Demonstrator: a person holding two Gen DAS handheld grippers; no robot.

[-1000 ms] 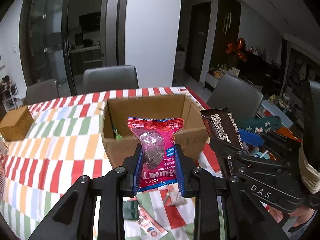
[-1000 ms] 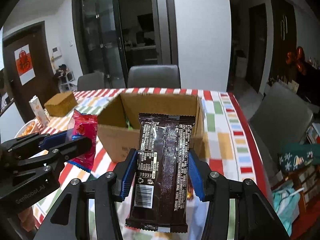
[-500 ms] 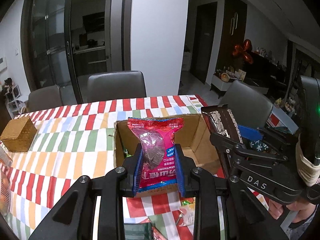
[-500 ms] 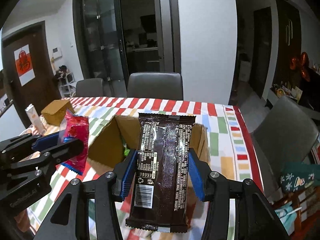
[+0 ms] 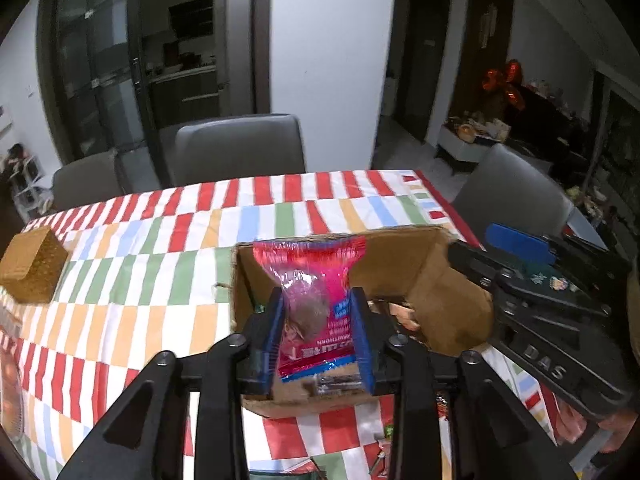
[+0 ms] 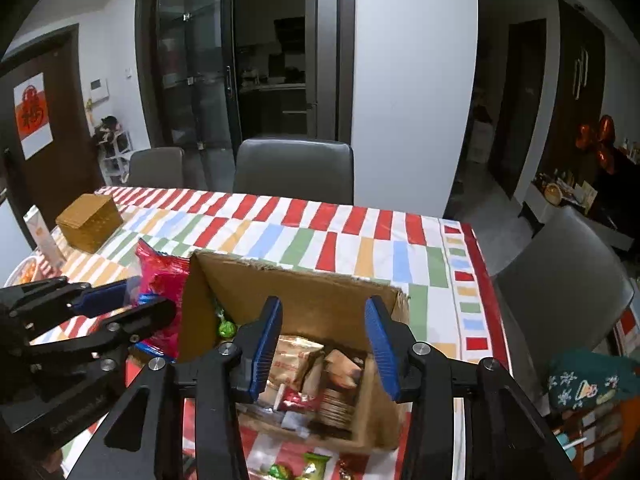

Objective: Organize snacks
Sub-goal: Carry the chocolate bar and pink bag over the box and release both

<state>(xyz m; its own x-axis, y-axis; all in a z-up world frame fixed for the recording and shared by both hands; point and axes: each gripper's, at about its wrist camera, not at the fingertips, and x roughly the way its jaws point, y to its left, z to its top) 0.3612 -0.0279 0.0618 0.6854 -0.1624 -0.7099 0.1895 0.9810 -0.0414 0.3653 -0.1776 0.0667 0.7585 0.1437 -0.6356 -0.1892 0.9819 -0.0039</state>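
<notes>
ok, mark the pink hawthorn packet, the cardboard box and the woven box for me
pink hawthorn packet [image 5: 310, 288]: left wrist view, clear middle of the wrapper between the fingers.
cardboard box [image 6: 292, 284]: right wrist view, inside face of the far wall.
woven box [image 6: 90, 222]: right wrist view, its front corner.

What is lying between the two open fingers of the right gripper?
In the right wrist view the right gripper holds nothing; between its fingers shows the open cardboard box with snack packets inside.
</notes>
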